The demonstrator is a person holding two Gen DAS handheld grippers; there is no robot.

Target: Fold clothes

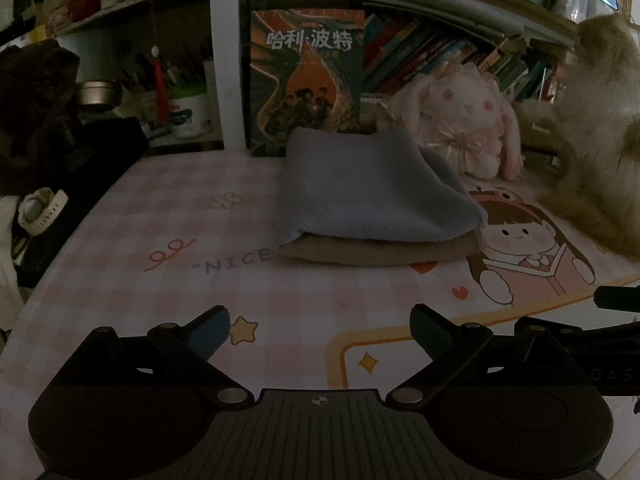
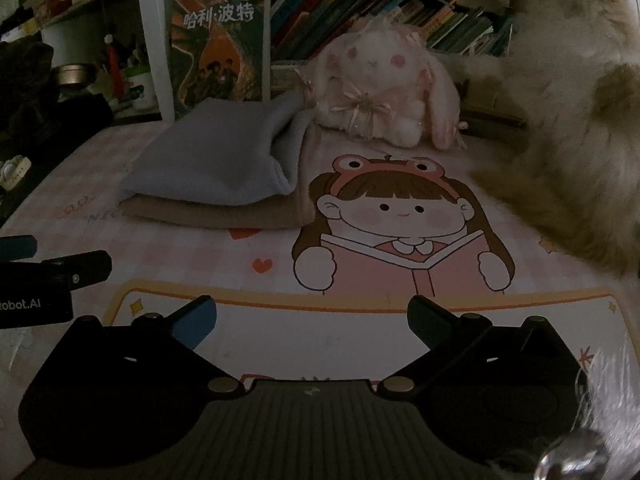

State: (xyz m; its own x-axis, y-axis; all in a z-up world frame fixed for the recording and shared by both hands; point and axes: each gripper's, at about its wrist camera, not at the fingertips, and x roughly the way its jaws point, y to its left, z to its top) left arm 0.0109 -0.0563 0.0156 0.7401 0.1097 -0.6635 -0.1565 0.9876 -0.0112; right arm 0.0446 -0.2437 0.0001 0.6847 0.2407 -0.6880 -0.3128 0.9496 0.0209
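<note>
A folded grey-blue cloth [image 1: 372, 192] lies on top of a folded tan cloth [image 1: 380, 250] at the back middle of the pink desk mat [image 1: 168, 248]. The stack also shows in the right wrist view, grey-blue cloth [image 2: 216, 160] over tan cloth [image 2: 224, 214], to the far left. My left gripper [image 1: 320, 330] is open and empty, low over the mat, well short of the stack. My right gripper [image 2: 312, 320] is open and empty over the mat's cartoon girl print [image 2: 400, 224]. The left gripper's side shows at the right wrist view's left edge [image 2: 56, 276].
A white plush rabbit [image 2: 380, 80] sits behind the stack. A furry cat [image 2: 580, 140] lies at the right. A book [image 1: 308, 76] stands against the shelf. A watch [image 1: 40, 208] and dark items lie at the left.
</note>
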